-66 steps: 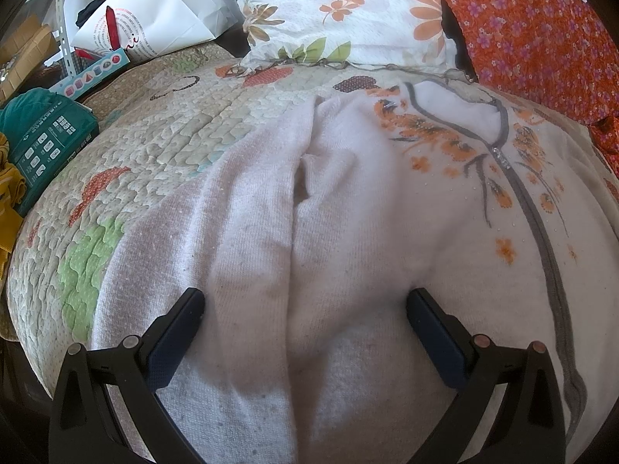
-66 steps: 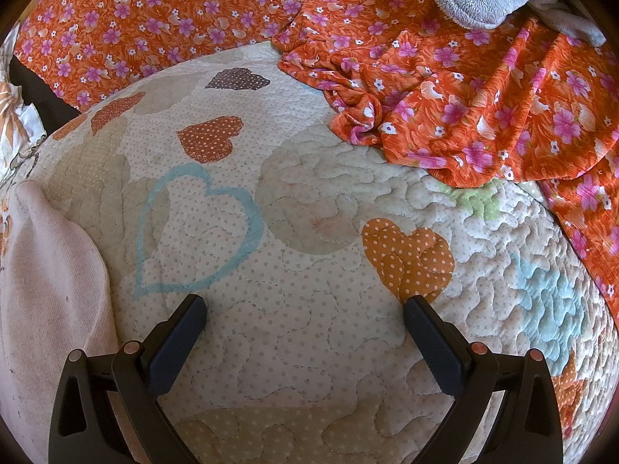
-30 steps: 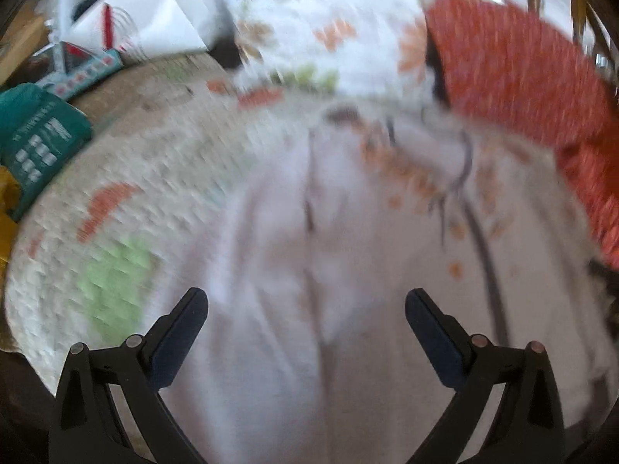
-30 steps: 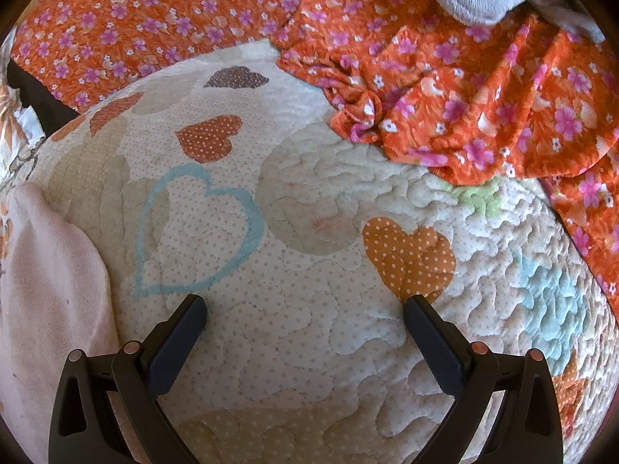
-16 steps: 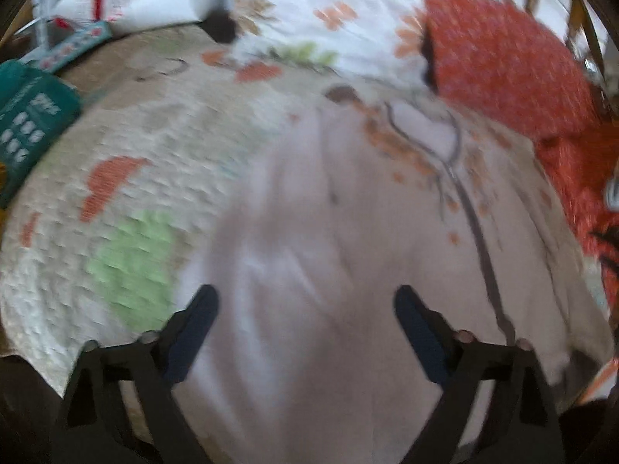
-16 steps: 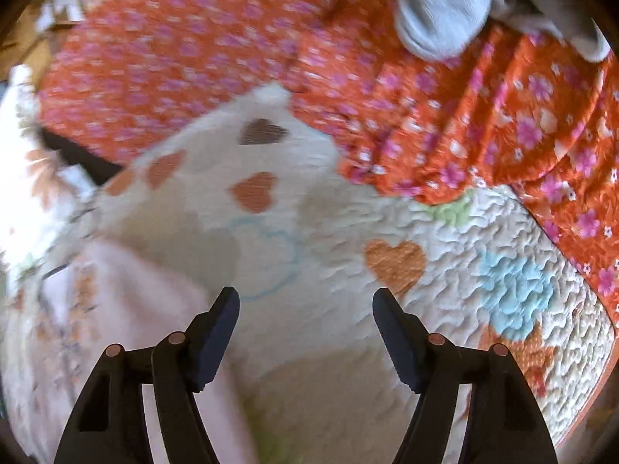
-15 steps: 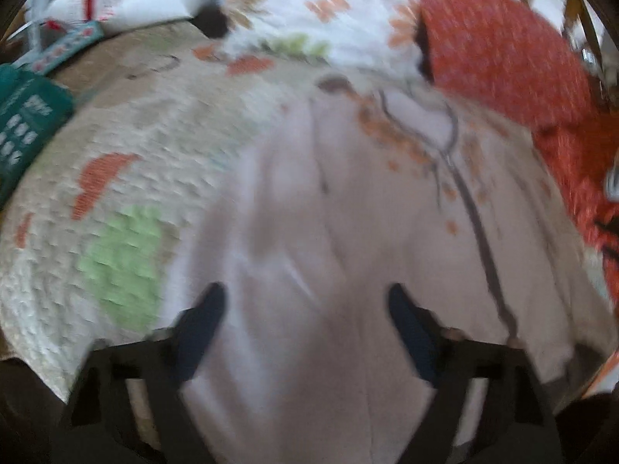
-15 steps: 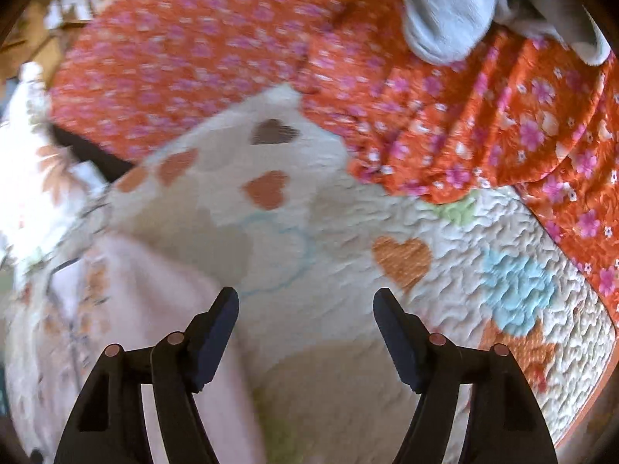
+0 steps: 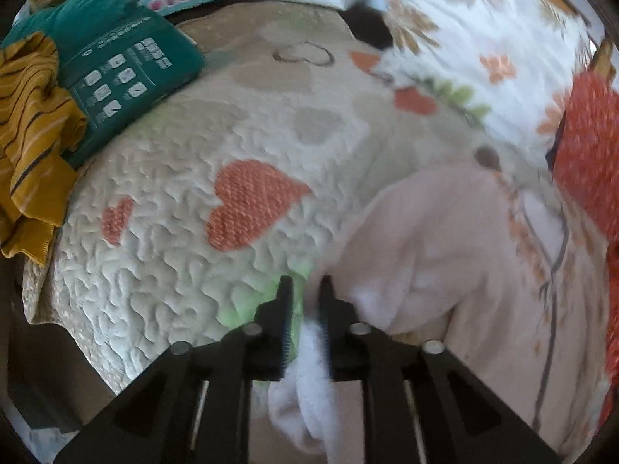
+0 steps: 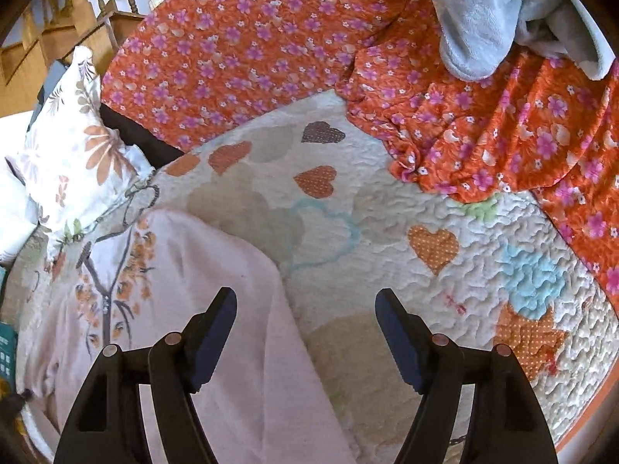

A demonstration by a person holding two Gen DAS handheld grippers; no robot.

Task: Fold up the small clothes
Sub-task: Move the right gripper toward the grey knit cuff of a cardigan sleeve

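A pale pink top (image 9: 464, 255) with an orange flower and grey branch print lies on the heart-patterned quilt (image 9: 193, 232). My left gripper (image 9: 305, 290) is shut on the top's lower left edge, and white cloth bunches between its fingers. The top also shows in the right wrist view (image 10: 216, 309), spread at the lower left. My right gripper (image 10: 305, 309) is open and empty above the top's right edge, its left finger (image 10: 216, 321) over the cloth and its right finger over bare quilt (image 10: 387, 255).
A teal box (image 9: 116, 73) and a mustard striped cloth (image 9: 31, 135) lie at the quilt's left edge. A floral pillow (image 9: 483, 50) lies at the head. Orange floral fabric (image 10: 483, 147) covers the right side, with a grey fleece (image 10: 483, 11) on it. A wooden railing (image 10: 77, 11) stands behind.
My left gripper swung to the top's left edge and shut on it. My right gripper lifted, moved left over the top's right edge and narrowed a little, still open.
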